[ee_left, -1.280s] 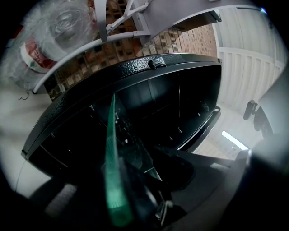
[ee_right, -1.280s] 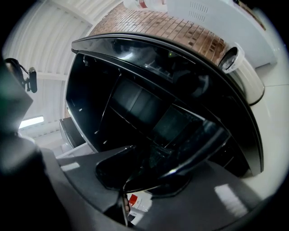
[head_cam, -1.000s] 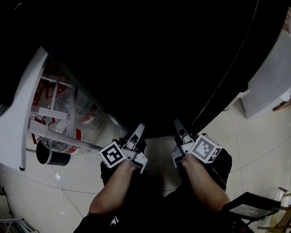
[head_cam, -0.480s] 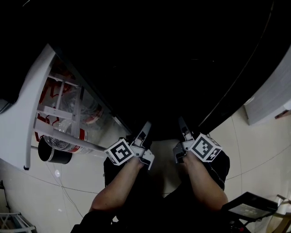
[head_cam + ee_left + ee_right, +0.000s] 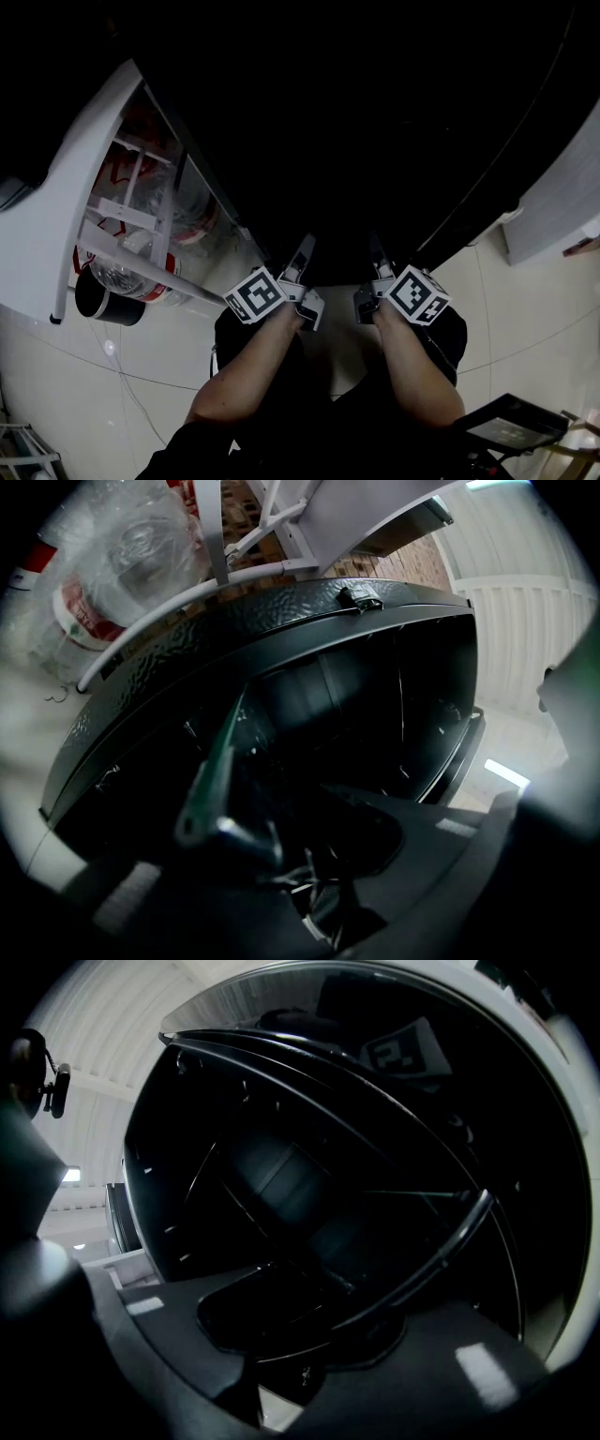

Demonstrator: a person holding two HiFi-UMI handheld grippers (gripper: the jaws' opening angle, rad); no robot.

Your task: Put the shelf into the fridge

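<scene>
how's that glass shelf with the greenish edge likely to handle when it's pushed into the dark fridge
The green-edged glass shelf looks like a thin rigid pane, so it should stay stiff. Being glass, it is probably slippery and could chip if knocked.

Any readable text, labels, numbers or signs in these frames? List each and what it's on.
None can be read.
Red-and-white bottle labels in the fridge door rack: there is print, but it is too blurred and crumpled to read in either the head view or the left gripper view.
Marker cubes: only black-and-white square patterns, no letters or digits.
Black cup: no print shows.
</scene>
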